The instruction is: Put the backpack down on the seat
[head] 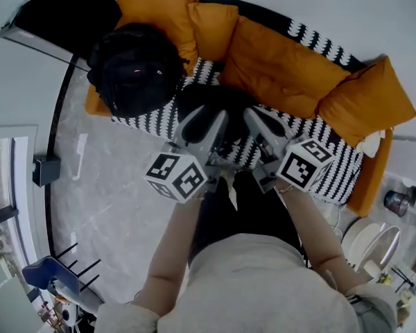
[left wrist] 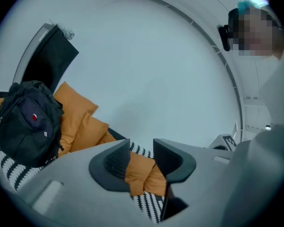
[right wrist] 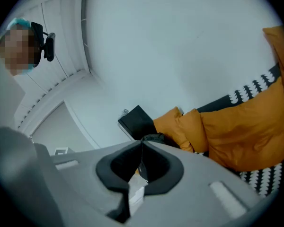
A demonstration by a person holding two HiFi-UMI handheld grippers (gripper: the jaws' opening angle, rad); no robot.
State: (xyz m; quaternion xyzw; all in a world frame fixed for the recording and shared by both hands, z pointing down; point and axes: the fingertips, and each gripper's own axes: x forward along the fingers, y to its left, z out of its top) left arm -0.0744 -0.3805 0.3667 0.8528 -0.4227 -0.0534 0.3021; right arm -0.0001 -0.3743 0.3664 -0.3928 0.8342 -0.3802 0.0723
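On the seat (head: 336, 175), at its left end in the head view: black backpack (head: 135, 71), upright, back leaning on the orange cushions (head: 284, 64). Base rests on the black-and-white patterned cover. Judged from that, the put-down looks done.

Handling, judged:
- Soft-sided fabric, rounded and bulging, so probably packed and of some weight.
- Body will sag and fold if pinched; it will not hold shape like a box.
- Woven cloth, not slippery. Nothing fragile shows outside; contents unknown.
- Best hold is the top loop or a shoulder strap, near the upper edge where weight hangs straight. Neither shows clearly, so I cannot place them exactly.
- Pinching the front panel would only gather loose cloth.

From the left gripper view the backpack (left wrist: 23, 124) sits well off to the left, small red mark on its front, cushions beside it.

The 2 tongs are both well apart from it, held close together in front of the person, over the seat's middle.
- Left tongs (head: 206, 120) (left wrist: 142, 148): jaws apart at a moderate gap, nothing between them, only cushion and cover beyond.
- Right tongs (head: 260, 120) (right wrist: 142, 148): jaws pressed together. A pale tag (right wrist: 135, 193) shows just beneath; I cannot tell whether it is pinched.
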